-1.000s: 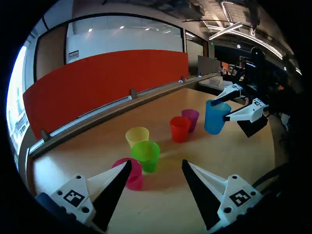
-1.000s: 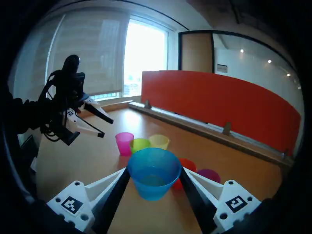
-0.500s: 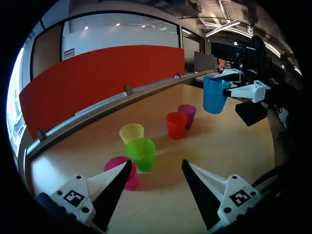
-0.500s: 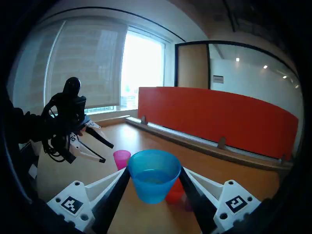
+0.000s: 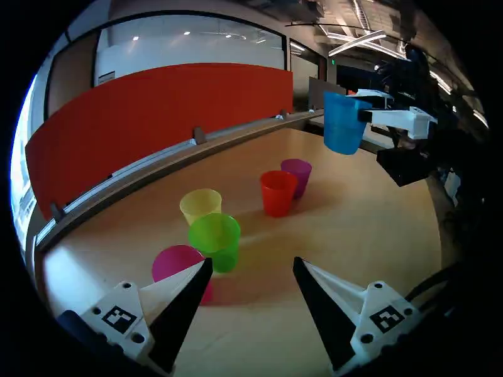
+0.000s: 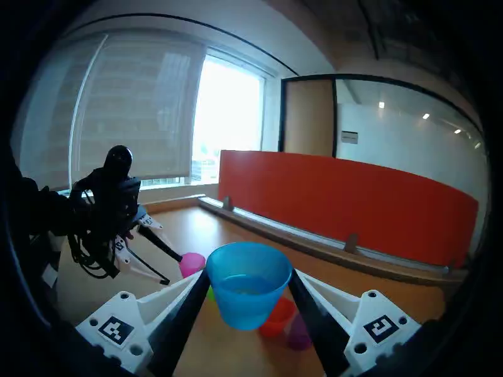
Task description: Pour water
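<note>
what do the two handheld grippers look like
Both the left gripper and right gripper have white plastic bodies, black tapered fingers and square black-and-white markers. Black cables loop around the left gripper's dark handle.

Harsh blown-out glare from the window (image 6: 229,119), dim silhouetted foreground, soft ceiling strip lights (image 5: 358,43), strong fisheye curvature at edges.
</note>
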A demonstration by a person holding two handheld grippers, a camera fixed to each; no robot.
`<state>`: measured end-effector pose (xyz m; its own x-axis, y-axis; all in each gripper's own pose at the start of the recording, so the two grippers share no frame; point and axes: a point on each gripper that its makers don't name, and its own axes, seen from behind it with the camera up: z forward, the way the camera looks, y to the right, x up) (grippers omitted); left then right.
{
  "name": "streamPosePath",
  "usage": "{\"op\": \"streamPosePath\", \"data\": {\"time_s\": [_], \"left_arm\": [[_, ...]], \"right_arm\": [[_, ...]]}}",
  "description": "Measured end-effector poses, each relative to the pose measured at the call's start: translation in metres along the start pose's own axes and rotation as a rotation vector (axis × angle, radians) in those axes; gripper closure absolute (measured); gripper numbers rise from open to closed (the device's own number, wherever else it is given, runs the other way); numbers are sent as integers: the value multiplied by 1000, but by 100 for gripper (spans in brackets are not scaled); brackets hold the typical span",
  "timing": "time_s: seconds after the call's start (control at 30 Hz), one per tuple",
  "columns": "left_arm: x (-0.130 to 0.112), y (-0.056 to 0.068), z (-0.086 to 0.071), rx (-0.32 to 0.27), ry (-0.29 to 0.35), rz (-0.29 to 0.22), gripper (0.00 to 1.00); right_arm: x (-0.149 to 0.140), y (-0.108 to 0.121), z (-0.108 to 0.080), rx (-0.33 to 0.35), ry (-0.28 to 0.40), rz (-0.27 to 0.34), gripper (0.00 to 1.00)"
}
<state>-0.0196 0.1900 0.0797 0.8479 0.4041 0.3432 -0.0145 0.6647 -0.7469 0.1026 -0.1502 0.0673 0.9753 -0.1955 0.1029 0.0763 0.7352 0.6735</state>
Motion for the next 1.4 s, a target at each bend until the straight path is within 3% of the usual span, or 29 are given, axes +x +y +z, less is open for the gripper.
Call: {"op": "streamPosePath", "data": {"time_s": [0.67,1.4], "left_arm": [[-23,0,24,-15,-57,6,5],[-28,-23,46,30,-60,-3,5]], "right_arm": [[5,11,-4,-22,-13,-24,9],[1,16,-3,-26,-31,-39,8]]}}
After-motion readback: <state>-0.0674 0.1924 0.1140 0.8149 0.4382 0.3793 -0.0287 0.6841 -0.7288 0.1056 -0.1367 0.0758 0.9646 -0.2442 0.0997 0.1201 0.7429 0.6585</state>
